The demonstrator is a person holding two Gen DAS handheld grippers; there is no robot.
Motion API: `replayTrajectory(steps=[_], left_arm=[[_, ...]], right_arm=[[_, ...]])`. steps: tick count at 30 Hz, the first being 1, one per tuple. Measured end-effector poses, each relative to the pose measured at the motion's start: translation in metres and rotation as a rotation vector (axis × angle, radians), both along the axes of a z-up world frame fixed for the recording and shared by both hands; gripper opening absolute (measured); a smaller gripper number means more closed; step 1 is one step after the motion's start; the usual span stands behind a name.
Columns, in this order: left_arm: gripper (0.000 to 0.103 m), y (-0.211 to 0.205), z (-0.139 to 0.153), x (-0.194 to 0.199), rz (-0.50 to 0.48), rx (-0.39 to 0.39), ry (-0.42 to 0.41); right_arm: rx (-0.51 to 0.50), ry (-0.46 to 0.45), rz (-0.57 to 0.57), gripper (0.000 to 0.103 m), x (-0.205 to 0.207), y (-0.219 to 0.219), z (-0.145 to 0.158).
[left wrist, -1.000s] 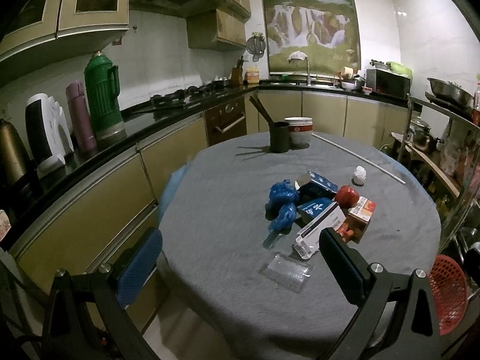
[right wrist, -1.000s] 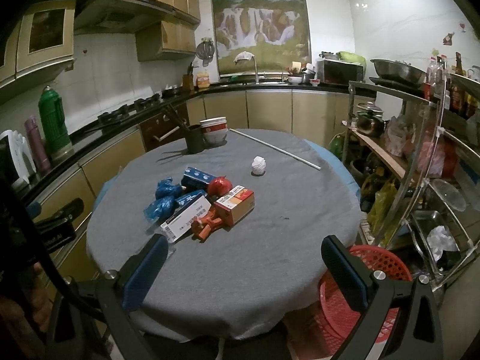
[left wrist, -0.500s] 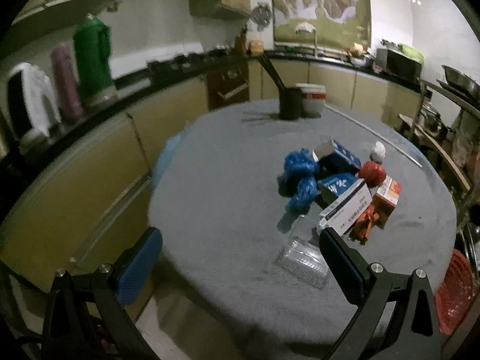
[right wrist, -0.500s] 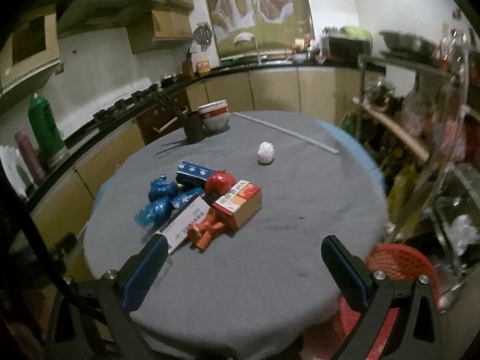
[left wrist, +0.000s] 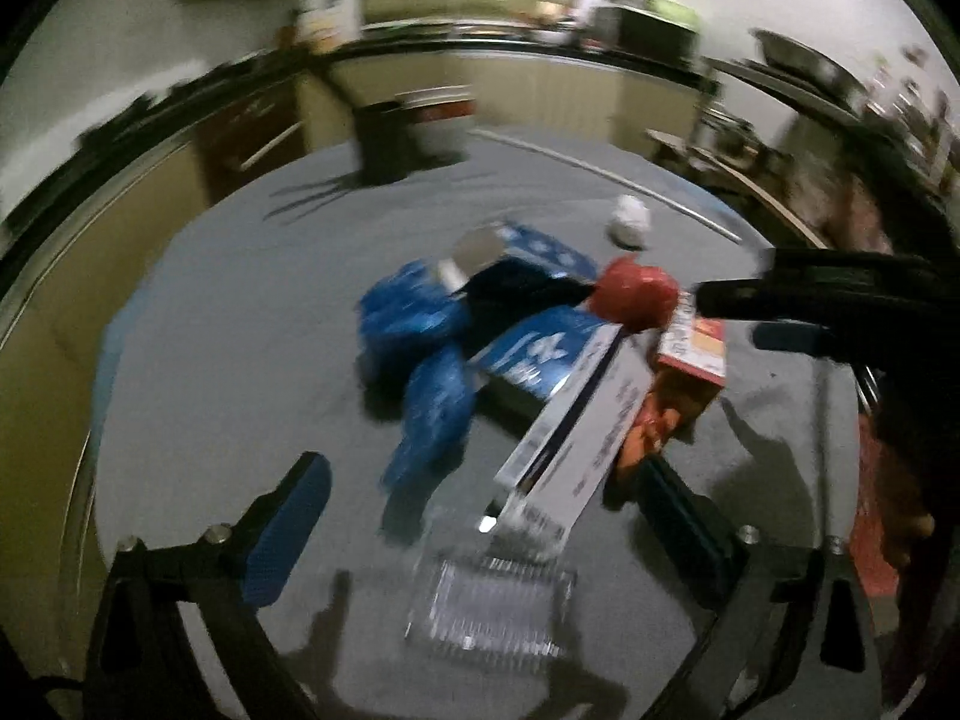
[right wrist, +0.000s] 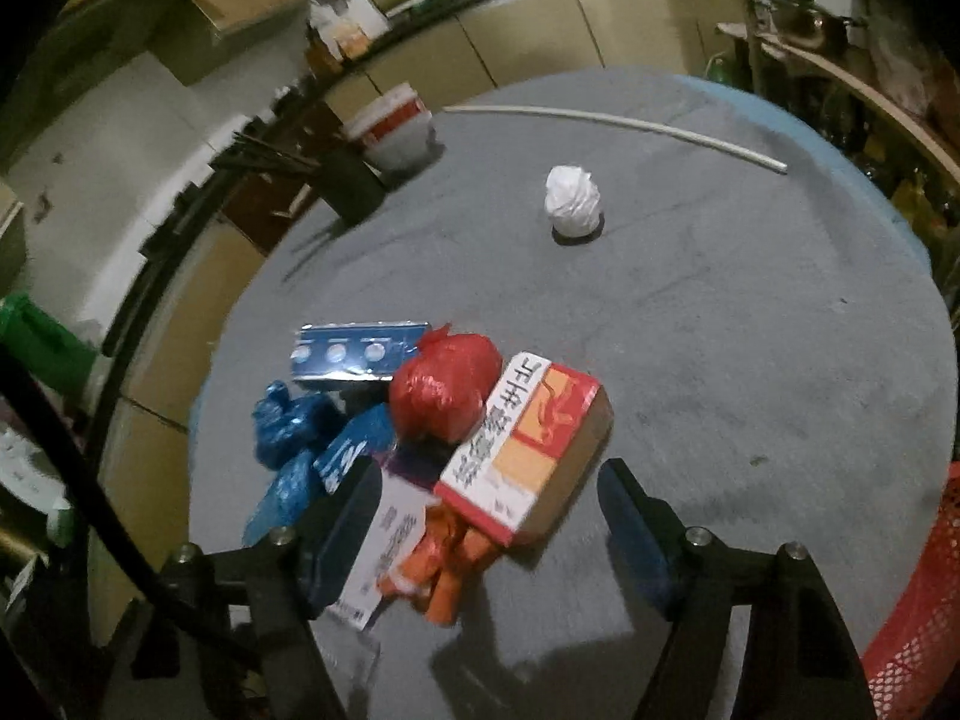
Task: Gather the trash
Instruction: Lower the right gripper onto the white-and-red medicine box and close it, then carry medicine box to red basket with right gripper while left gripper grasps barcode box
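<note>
Red basket (right wrist: 912, 618) beside the tabletop (right wrist: 750, 330) edge, contents unseen. Closer to the trash pile than a second ago. Right gripper (right wrist: 489, 516) closing around the red-and-white box (right wrist: 528, 444); left gripper (left wrist: 480, 516) closing, untouching, over the clear tray (left wrist: 492, 606).

Matt grey cloth covers the table (right wrist: 720, 360); the red bag (right wrist: 444, 390) is glossy, crinkled plastic.

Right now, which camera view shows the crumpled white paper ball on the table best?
The right wrist view shows it best: the white paper ball lies sharp, unblocked and alone on the grey tablecloth, apart from the trash pile. In the left wrist view the same ball is small, far back and blurred by motion, so its shape is hard to read.
</note>
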State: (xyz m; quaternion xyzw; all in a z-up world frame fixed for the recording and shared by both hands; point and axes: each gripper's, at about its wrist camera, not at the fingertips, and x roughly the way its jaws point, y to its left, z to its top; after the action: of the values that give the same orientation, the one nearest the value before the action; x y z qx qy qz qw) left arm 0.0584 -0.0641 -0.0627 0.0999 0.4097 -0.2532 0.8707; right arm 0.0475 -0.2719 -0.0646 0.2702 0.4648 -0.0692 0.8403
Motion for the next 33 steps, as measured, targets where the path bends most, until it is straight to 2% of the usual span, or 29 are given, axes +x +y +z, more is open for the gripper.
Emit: replayTrajectory(steps=[3,5,7,10,11,13,14,16,20,21,27,29,31,33], left_arm=[[0.079,-0.011,-0.005,0.009,-0.082,0.002,0.026],[0.078,-0.015,-0.009,0.017,-0.11,-0.008,0.05],[0.072,-0.018,-0.016,0.026,-0.144,-0.028,0.086],[0.068,-0.024,-0.025,0.033,-0.201,-0.042,0.13],[0.064,-0.028,-0.028,0.033,-0.215,-0.042,0.14],[0.041,-0.03,-0.032,0.035,-0.241,-0.054,0.176],[0.038,-0.031,-0.034,0.036,-0.244,-0.064,0.19],[0.024,-0.03,-0.035,0.036,-0.245,-0.086,0.206],[0.015,-0.025,-0.031,0.032,-0.254,-0.144,0.225],[0.007,-0.026,-0.03,0.03,-0.253,-0.142,0.218],[0.005,-0.037,-0.029,0.02,-0.236,-0.098,0.194],[0.008,-0.042,-0.028,0.018,-0.226,-0.072,0.187],[0.024,-0.048,-0.028,0.016,-0.214,-0.042,0.179],[0.034,-0.05,-0.031,0.016,-0.204,-0.035,0.183]], right_arm=[[-0.042,0.07,-0.005,0.077,0.017,0.004,-0.008],[-0.049,0.118,-0.02,0.077,0.027,0.006,-0.016],[-0.065,0.152,-0.041,0.077,0.035,0.005,-0.023],[-0.072,0.192,-0.056,0.071,0.041,0.004,-0.031],[-0.081,0.199,-0.057,0.065,0.045,0.003,-0.032],[-0.08,0.205,-0.062,0.064,0.047,0.001,-0.037],[-0.075,0.202,-0.064,0.063,0.047,-0.001,-0.039],[-0.077,0.2,-0.056,0.062,0.046,-0.003,-0.038],[-0.069,0.178,-0.025,0.058,0.031,-0.01,-0.036],[-0.066,0.174,-0.021,0.058,0.026,-0.011,-0.035],[-0.027,0.124,-0.037,0.058,-0.008,-0.033,-0.026],[-0.022,0.109,-0.037,0.058,-0.02,-0.038,-0.022],[-0.024,0.085,-0.043,0.058,-0.035,-0.045,-0.017],[-0.021,0.06,-0.044,0.058,-0.046,-0.049,-0.014]])
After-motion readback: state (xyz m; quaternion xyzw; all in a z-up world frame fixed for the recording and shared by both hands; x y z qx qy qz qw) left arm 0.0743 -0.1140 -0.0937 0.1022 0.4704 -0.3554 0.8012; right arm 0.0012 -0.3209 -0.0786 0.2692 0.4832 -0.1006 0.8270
